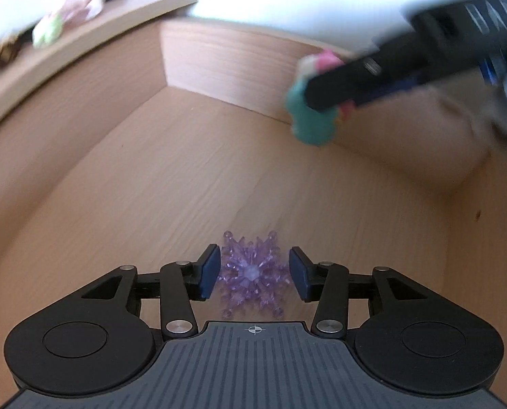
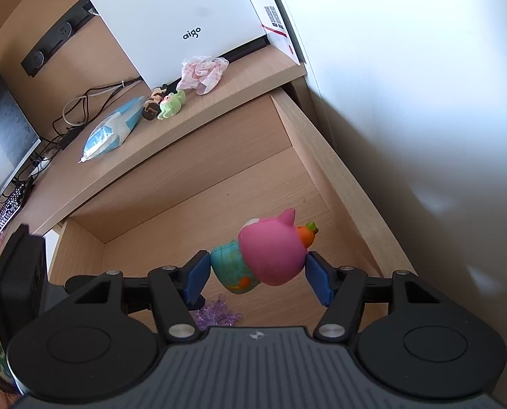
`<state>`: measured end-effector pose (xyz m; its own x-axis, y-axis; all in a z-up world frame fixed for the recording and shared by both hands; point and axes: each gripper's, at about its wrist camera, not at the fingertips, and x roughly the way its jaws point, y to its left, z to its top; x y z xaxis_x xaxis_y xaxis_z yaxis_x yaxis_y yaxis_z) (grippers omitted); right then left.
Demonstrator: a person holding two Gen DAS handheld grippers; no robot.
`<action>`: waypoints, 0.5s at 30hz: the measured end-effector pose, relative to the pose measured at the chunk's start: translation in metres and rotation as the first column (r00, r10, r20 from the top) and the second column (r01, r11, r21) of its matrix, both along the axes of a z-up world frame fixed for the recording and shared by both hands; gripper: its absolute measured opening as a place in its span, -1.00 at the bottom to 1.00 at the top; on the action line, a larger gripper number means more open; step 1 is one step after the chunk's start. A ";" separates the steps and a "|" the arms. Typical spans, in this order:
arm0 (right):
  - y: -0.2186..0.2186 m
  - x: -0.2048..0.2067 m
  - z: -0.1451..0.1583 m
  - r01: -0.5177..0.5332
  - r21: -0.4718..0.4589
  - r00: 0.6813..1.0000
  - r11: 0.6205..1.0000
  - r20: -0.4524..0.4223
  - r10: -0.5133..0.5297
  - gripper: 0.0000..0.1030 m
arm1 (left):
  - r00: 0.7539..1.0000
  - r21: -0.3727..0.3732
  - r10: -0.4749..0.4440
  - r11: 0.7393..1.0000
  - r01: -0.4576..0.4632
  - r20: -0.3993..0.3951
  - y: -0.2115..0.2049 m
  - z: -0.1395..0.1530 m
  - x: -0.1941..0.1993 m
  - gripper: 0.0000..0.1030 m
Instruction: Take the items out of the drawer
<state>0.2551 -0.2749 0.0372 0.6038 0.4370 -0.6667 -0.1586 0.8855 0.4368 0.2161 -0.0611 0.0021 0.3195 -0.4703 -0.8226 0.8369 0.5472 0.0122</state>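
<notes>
A purple crystal snowflake (image 1: 250,286) lies flat on the floor of the open wooden drawer (image 1: 185,170). My left gripper (image 1: 255,272) is low over it, open, with a blue pad close on either side of the snowflake. My right gripper (image 2: 258,276) is shut on a soft toy (image 2: 270,252) with a pink head and teal body, which hangs sideways above the drawer (image 2: 321,170). In the left wrist view that toy (image 1: 313,126) and the right gripper (image 1: 321,102) appear blurred at the upper right. The snowflake (image 2: 219,313) shows partly under the right gripper.
On the desk top (image 2: 219,109) above the drawer lie a pink cloth (image 2: 204,73), a small green toy (image 2: 171,102), a brown figure (image 2: 152,102) and a blue packet (image 2: 112,129). A white box (image 2: 185,17) stands behind them. A white wall (image 2: 423,102) runs along the drawer's right side.
</notes>
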 end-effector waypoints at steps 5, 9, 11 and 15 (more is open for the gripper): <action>-0.001 -0.001 0.000 0.002 0.004 1.000 1.000 0.004 -0.002 0.21 | 1.000 0.008 0.007 1.000 -0.007 0.011 -0.008 -0.011 -0.008 0.05; -0.001 -0.002 0.001 -0.001 0.006 1.000 1.000 0.006 0.001 0.21 | 1.000 0.004 0.003 1.000 -0.003 0.009 -0.008 -0.006 -0.013 0.03; -0.001 -0.002 0.001 -0.002 0.008 1.000 1.000 0.007 0.002 0.23 | 1.000 -0.005 0.018 1.000 -0.018 -0.004 -0.008 -0.004 -0.012 0.07; -0.002 -0.003 0.002 0.001 0.013 1.000 1.000 0.012 -0.002 0.30 | 0.998 -0.030 0.038 0.999 -0.039 -0.041 -0.001 -0.008 -0.013 0.22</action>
<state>0.2526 -0.2772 0.0389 0.6123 0.4445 -0.6538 -0.1625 0.8801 0.4462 0.2032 -0.0625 -0.0055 0.3048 -0.4835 -0.8206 0.8146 0.5787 -0.0384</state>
